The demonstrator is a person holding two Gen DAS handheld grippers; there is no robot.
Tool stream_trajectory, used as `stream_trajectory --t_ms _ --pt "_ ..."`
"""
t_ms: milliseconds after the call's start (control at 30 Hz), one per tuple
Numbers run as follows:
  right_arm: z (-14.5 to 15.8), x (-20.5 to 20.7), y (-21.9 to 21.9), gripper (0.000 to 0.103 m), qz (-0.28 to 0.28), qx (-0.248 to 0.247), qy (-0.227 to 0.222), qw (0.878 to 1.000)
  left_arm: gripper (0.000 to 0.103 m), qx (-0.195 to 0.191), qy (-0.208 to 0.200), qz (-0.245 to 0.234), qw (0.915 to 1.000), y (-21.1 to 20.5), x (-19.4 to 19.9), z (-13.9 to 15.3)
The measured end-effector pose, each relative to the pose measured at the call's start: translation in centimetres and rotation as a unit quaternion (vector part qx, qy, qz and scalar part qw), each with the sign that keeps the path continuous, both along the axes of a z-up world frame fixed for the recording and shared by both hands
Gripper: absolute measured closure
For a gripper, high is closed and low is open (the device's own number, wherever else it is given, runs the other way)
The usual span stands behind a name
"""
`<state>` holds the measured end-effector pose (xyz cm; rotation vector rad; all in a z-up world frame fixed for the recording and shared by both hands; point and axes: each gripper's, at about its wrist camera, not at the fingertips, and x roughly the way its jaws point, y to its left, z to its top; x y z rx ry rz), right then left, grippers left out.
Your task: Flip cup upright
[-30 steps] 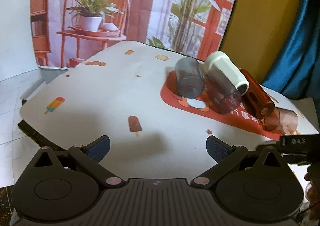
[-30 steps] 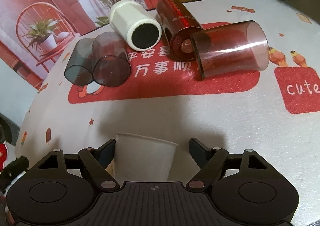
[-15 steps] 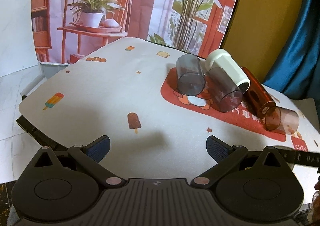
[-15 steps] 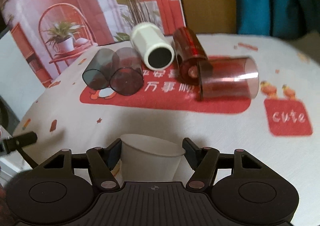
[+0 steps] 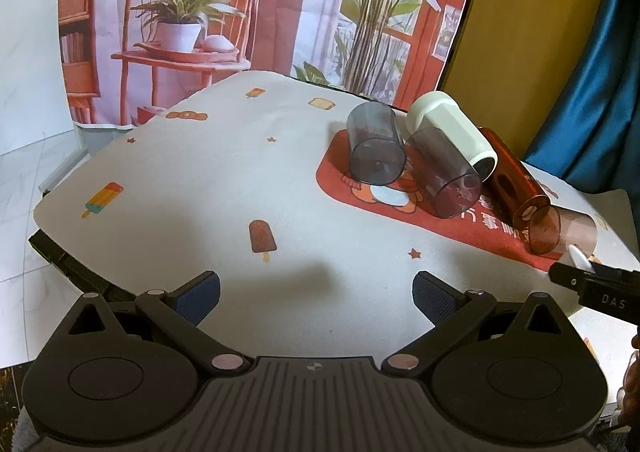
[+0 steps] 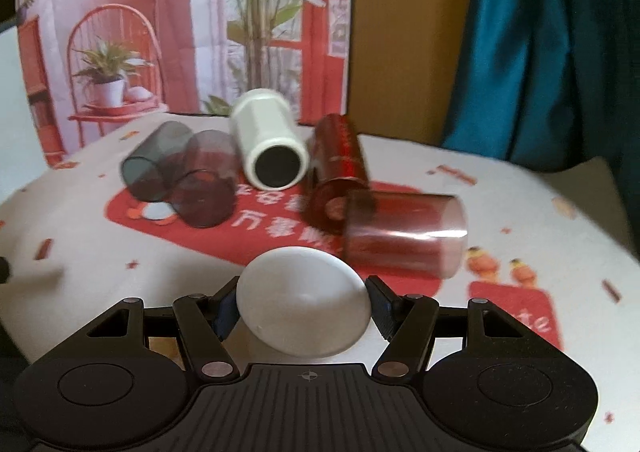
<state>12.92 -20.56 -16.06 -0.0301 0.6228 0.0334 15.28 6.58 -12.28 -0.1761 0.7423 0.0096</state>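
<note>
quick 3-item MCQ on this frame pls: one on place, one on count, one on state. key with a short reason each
1. Where is the white paper cup?
A. Between the right gripper's fingers
B. On the red mat
C. In the left gripper

2. How many cups lie on their sides at the red mat?
A. Three
B. Five
C. Seven

3. What state is the left gripper in?
A. Shut on a cup
B. Open, holding nothing
C. Shut on nothing

Key:
1 A, both pads press the cup's sides in the right wrist view.
2 B, two grey, one white, one dark red, one clear reddish.
3 B, its fingers stand wide apart over bare tablecloth.
</note>
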Motion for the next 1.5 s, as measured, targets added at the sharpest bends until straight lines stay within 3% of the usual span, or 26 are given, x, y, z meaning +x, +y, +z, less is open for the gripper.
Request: stream_trajectory --t_ms 167,500,533,567,600,767,1100,1333,1500 --pt "-0.6 0.2 -0.7 0.042 -0.014 -0.031 -0.005 0.999 0.000 0.000 0.004 -0.003 1.0000 -0.1 0.1 -0.1" --pt "-0.6 0.1 -0.2 0.040 0.009 -0.018 0.001 1.000 0.000 0.002 0.007 -0.007 0.9999 -0.2 0.1 -0.1" --pt "-0.5 0.1 -0.3 0.032 0.013 -0.004 0.003 1.000 0.000 0.002 0.006 -0.008 0.9999 -0.2 0.1 -0.1" --pt "-0.4 0.0 -0.5 0.016 0.016 0.014 0.004 1.000 0.000 0.002 0.006 -0.007 1.0000 -0.2 0.1 -0.1" --pt "-0.3 -0.1 -0.6 0.009 0.017 0.027 0.004 0.999 0.000 0.002 0.007 -0.007 0.9999 -0.2 0.1 -0.1" --pt "0.7 -0.4 -0.2 0.001 0.018 0.027 0.012 0.999 0.000 0.003 0.011 -0.008 0.9999 -0.3 0.1 0.2" --pt "5.1 -3.4 -1.8 0.000 0.008 0.078 0.019 0.997 0.000 -0.010 -0.006 -0.050 0.9987 -1.6 -0.1 3.2" --pt "8.6 -6.0 -3.2 0.000 -0.002 0.099 0.023 0.995 0.000 0.064 -0.042 -0.066 0.9948 -3.9 -1.3 7.2" --pt "10.3 -8.2 -3.6 0.000 -0.004 0.106 0.017 0.994 0.000 0.070 -0.050 -0.083 0.9929 -5.1 -2.6 9.2"
